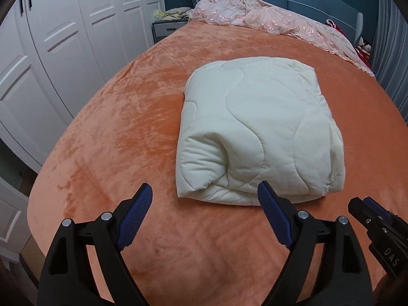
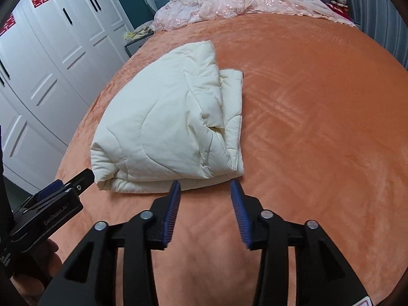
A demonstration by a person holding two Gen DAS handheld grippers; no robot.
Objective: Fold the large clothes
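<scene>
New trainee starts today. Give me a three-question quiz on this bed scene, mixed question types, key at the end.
1. True or false: the left gripper is shut on the quilt.
2. Multiple choice: the quilt lies on A) a grey rug, B) an orange bedspread, C) a wooden floor.
3. Short answer: what lies heaped at the head of the bed?

Key
1. False. Its jaws stand open and empty, short of the quilt's near edge. The right gripper is open and empty too.
2. B.
3. A pink lace cover.
</scene>
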